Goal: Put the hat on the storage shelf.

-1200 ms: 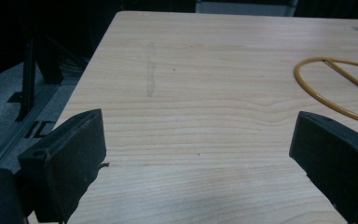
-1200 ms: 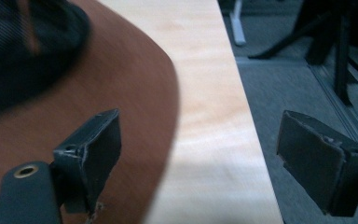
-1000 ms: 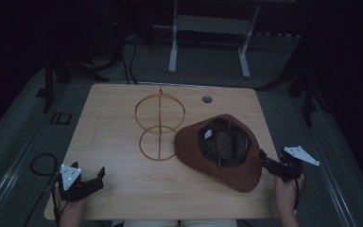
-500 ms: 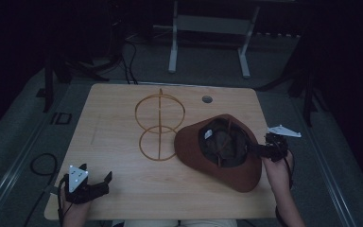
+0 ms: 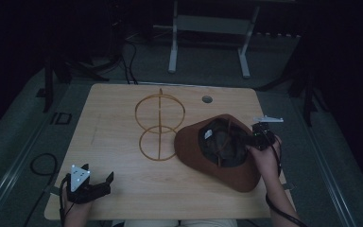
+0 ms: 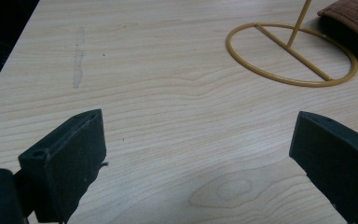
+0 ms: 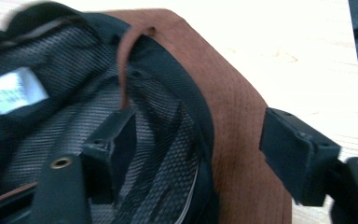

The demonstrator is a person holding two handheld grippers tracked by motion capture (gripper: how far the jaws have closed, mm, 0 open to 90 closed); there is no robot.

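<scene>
At the table, we are bringing the right gripper onto a brown hat that is lying crown-down, brim up, on the right half of the table, just beside a yellow wire stand. In the right gripper view, one jaw is sitting inside the crown against the black mesh lining while the other is hanging outside over the brim — the jaws have just been closing, with the hat's edge between them, but we are not yet seeing the pads pressing on it. The left gripper is waiting near the table's front left corner, jaws spread wide over bare wood and holding nothing.

We are judging the hat to be light and soft: cloth brim, mesh lining, a thin strap crossing the opening. It is likely to flop and fold rather than stay rigid, so a pinch far out on the brim may let it droop. The better hold, we are thinking, is where the brim meets the crown — the stitched black band there looks the firmest part. The fabric is looking grippy, not slippery, and nothing about it is seeming fragile, though the wire stand may tip if nudged.
</scene>
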